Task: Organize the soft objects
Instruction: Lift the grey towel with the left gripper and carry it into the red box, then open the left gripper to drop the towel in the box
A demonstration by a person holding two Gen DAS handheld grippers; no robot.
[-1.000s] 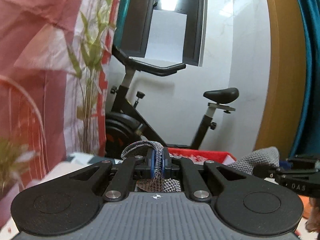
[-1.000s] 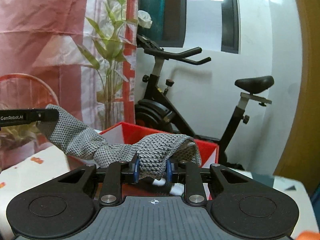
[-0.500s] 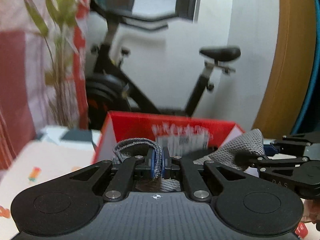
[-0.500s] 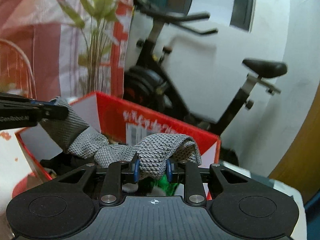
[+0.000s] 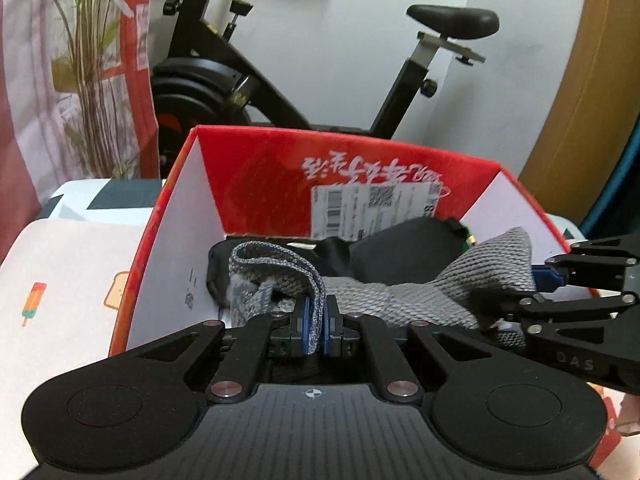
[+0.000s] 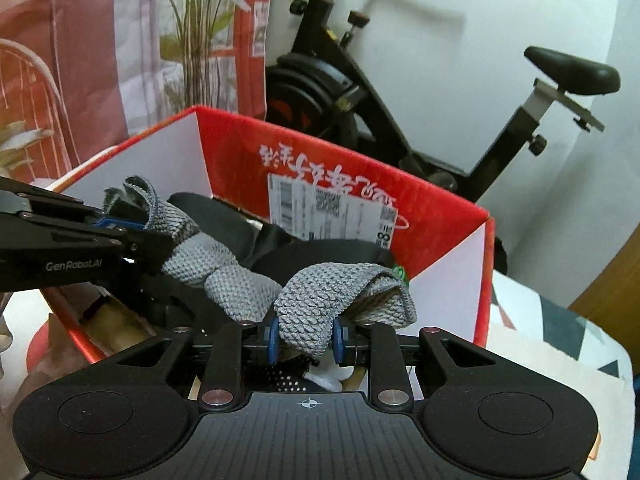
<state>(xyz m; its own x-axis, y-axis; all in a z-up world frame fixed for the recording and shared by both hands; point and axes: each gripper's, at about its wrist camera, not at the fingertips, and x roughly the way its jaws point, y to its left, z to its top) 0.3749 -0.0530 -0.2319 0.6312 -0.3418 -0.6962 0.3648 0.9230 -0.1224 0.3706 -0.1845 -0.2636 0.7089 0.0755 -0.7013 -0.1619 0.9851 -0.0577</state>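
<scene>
In the left wrist view, our left gripper (image 5: 316,330) is pinched tight on one end of the grey knitted cloth (image 5: 372,296), a fold of it looping up just left of the blue pads (image 5: 306,328). The cloth stretches to the right, where our right gripper (image 5: 540,280) clamps its other end. A second ago this view was filled by the exercise bike (image 5: 280,92) and the wall, with only a sliver of red behind the fingers; now we look down into the open red box (image 5: 256,184), and the cloth hangs over its inside, above the dark items (image 5: 408,244) already lying there. The box rests on a pale printed mat (image 5: 68,264).

In the right wrist view, our right gripper (image 6: 304,340) is closed on a thick bunched wad of the grey knitted cloth (image 6: 312,296), so the fingers stand a little apart with fabric filling the gap. The left gripper (image 6: 120,226) comes in from the left, holding the far end, and the cloth sags slightly between the two. Here too the red box (image 6: 448,296) has come from the background to directly under us, with its shipping label (image 6: 332,210) on the far wall.

We judge that the carry is over: both ends are above the opening, so what remains is lowering the cloth onto the dark pile and letting go, keeping it from draping over a wall
</scene>
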